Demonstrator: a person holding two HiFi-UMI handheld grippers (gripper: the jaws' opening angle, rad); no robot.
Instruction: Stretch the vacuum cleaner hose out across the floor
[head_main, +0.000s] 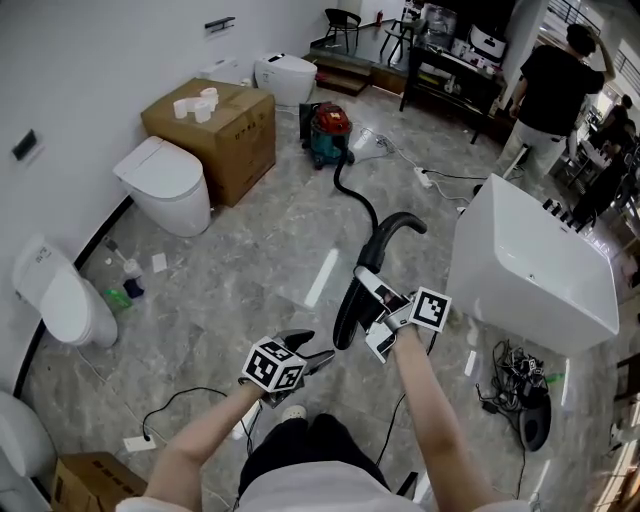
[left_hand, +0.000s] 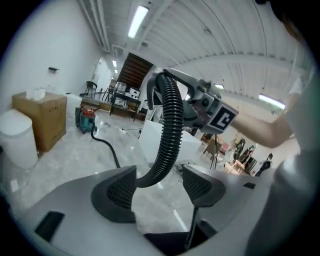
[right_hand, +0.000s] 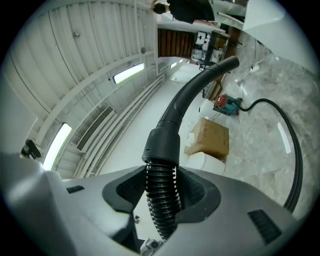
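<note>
The red and teal vacuum cleaner stands on the far floor. Its black hose snakes toward me, rises into a curved handle tube and drops as a ribbed length. My right gripper is shut on the ribbed hose just below the smooth cuff. My left gripper sits lower left of it, open. In the left gripper view the ribbed hose hangs between the wide jaws, and its lower bend curves behind the left pad.
A cardboard box and a toilet stand at the left wall, with another toilet nearer. A large white tub is on the right, with tangled cables below it. A person stands at the back.
</note>
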